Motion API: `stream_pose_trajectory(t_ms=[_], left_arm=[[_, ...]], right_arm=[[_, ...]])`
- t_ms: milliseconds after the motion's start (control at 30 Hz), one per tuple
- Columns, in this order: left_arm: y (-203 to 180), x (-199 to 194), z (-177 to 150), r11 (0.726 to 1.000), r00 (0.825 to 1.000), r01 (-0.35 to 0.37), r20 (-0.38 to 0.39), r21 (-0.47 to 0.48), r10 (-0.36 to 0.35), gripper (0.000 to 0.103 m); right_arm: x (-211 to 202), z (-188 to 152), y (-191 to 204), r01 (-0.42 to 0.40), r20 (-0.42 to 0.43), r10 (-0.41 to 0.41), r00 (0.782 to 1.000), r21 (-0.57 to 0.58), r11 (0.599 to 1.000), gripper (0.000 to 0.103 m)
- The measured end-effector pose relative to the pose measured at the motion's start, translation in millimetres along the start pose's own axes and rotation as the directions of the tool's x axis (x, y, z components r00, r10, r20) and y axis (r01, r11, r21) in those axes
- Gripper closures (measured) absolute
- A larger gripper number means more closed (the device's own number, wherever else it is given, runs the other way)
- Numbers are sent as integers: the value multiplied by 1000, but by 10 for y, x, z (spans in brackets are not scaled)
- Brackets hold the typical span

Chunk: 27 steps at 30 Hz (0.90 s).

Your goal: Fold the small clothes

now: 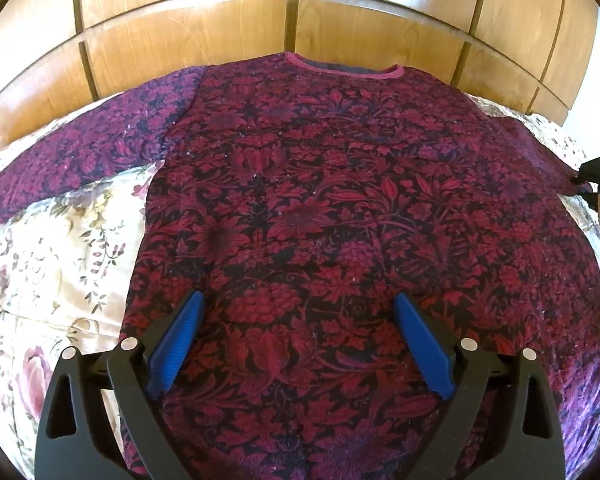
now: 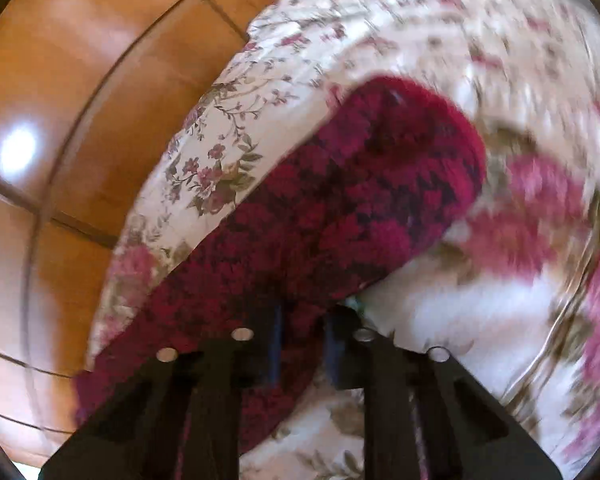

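A dark red and purple floral sweater [image 1: 320, 208] lies flat and face up on a bed, with its pink neckband [image 1: 340, 66] at the far side. My left gripper [image 1: 300, 300] hovers open over the sweater's lower body, and nothing sits between its blue pads [image 1: 180, 340]. At the far right edge of the left wrist view, my right gripper [image 1: 592, 178] sits at the end of the right sleeve. In the blurred right wrist view that sleeve [image 2: 360, 200] runs into the right gripper [image 2: 302, 312], which is shut on the fabric near the cuff.
The bed carries a cream floral bedspread [image 1: 60, 248] [image 2: 500, 60]. A panelled wooden headboard [image 1: 220, 28] [image 2: 80, 100] stands just behind the neckband. The sweater's left sleeve [image 1: 80, 152] stretches out across the bedspread to the left.
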State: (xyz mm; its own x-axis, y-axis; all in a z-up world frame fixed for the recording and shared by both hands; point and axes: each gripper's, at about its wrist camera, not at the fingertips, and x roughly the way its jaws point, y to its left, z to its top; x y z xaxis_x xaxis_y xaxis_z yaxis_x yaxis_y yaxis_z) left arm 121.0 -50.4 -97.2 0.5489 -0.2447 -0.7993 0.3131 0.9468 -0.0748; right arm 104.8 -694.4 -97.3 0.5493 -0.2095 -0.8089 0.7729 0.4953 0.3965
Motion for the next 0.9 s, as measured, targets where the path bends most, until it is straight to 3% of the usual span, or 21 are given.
stream_pose_trajectory(t_ms=[133,200,333,467,633,700,900], left_arm=[[-1,8,44,1000,1000,-11,-16,-12,11,9],[11,8,89,1000,1000,-9,-25,-26,9,9],[76,-58,150,997,999,39,-20,-73,-40,9],[148,-135,211,988,996,94,-2,-120,-95,9],[226,-257,302,976,990,144,39,-163,-139,10],[257,-299,340,970,986,163,54,-180,-156,13],[425,-296,503,945,975,224,65,-240,-215,32]], right_arm=[[-35,91,42,118,62,-116,991,-39,992,93],[-88,102,285,165,104,-155,982,-103,981,93],[-350,-57,758,84,143,-50,989,-250,965,93],[-635,-418,1347,-46,120,103,987,-409,911,93],[-709,-1077,2144,-210,-6,251,968,-563,799,93],[-687,-1467,2505,-263,-68,286,956,-631,730,93],[-473,-2418,3229,-358,-223,293,930,-731,581,93]])
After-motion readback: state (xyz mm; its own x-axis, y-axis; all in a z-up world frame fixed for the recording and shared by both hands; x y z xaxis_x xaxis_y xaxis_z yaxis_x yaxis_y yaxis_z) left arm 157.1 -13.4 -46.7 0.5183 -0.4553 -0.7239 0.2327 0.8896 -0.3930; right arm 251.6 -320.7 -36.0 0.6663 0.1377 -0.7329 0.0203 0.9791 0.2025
